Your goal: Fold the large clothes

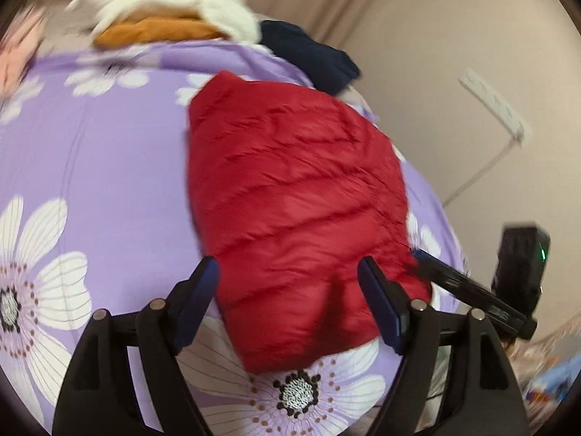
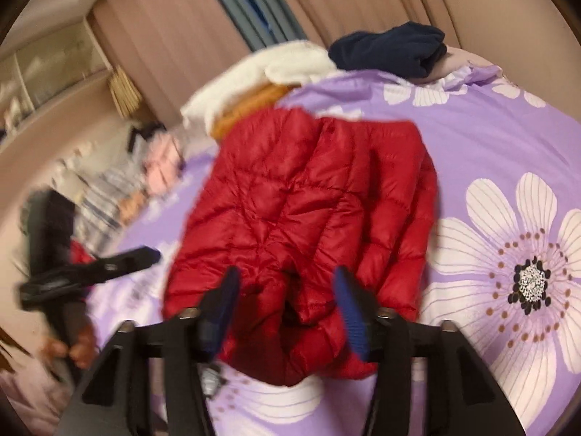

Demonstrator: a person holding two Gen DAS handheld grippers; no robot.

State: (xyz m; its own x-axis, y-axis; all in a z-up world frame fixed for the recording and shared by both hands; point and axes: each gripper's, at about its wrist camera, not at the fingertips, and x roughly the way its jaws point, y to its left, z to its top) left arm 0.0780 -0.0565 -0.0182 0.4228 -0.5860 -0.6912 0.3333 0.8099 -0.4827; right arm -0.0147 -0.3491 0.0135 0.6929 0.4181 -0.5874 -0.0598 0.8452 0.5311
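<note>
Red quilted puffer jacket point(image 1: 290, 196), folded into a compact bundle, lying on lilac bedsheet printed with large white daisies point(image 1: 90, 152). Near edge of bundle framed between blue-padded fingers of left gripper point(image 1: 288, 283), jaws spread wide, pads clear of the fabric. Same in right wrist view: right gripper point(image 2: 287, 290) gaping over the jacket's point(image 2: 308, 200) rumpled near end, nothing pinched. Each gripper visible at the side in the other's view, off the bundle's flank. Farther back on the sheet: white fleecy garment point(image 1: 163, 3) heaped over folded mustard-orange cloth point(image 1: 156, 32), dark navy folded garment point(image 1: 308, 54) beside them. Beige curtain point(image 2: 174, 36) beyond.
</note>
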